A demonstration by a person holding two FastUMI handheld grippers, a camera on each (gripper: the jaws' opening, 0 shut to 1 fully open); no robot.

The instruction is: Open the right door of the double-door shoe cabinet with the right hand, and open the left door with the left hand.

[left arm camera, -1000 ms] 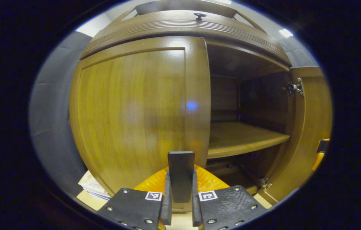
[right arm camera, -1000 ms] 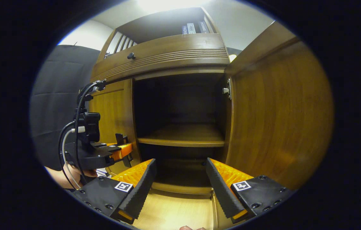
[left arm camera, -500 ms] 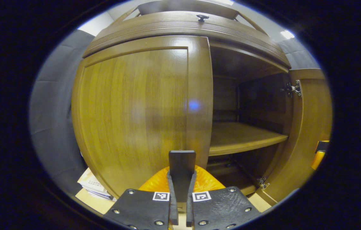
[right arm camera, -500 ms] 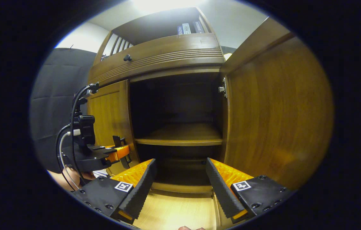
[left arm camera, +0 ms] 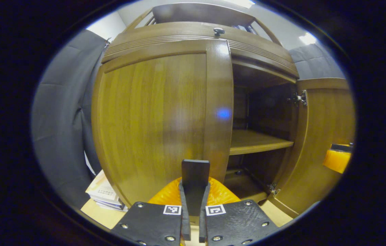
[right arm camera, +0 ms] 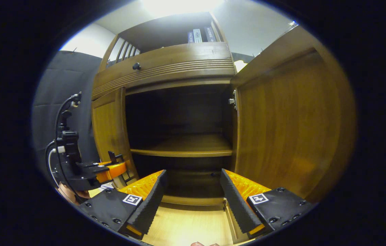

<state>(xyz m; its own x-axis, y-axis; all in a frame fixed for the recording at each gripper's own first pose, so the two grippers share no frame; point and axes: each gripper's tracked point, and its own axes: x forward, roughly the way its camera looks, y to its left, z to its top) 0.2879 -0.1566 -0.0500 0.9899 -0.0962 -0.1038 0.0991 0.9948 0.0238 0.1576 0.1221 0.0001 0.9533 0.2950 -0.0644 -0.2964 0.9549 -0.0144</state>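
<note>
In the left gripper view, the left gripper [left arm camera: 193,205] is seen at the bottom centre with its 2 fingers clamped on the dark flat handle [left arm camera: 195,172] of the left door [left arm camera: 158,116], which fills the middle left of the frame. The right door [left arm camera: 322,143] stands swung open at the right edge, and a wooden shelf [left arm camera: 254,141] is seen inside the shoe cabinet [left arm camera: 193,32]. A stack of papers [left arm camera: 102,191] lies at lower left. In the right gripper view, the right gripper [right arm camera: 193,205] is seen at the bottom with its fingers [right arm camera: 148,205] spread apart and nothing held between them, just before the open compartment. The right door [right arm camera: 288,123] fills the right side; the left gripper [right arm camera: 121,167] appears at lower left against the left door [right arm camera: 109,130].
</note>
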